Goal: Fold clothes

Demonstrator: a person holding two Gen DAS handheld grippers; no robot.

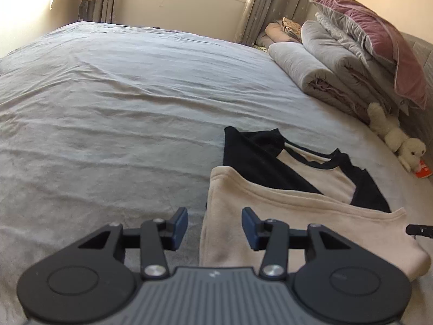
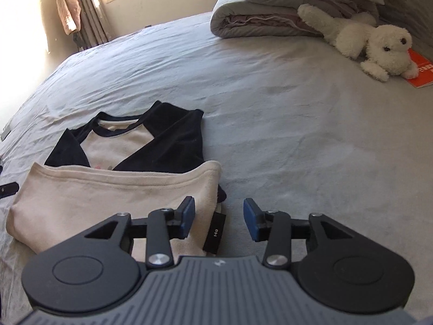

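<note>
shirt (image 1: 311,230) folded on bed (image 1: 121,103), cream lower half doubled up over black-sleeved top. left gripper (image 1: 214,226) open, nothing pinched, poised over shirt's left edge. right gripper (image 2: 219,220) open too, empty, over shirt's right edge beside black tag (image 2: 215,235). plush dog (image 2: 379,46) and quilts (image 2: 284,8) well apart near headboard.

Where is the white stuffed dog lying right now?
The white stuffed dog lies on the bed at the upper right of the right wrist view, against the folded quilts, with its head by an orange booklet.
</note>
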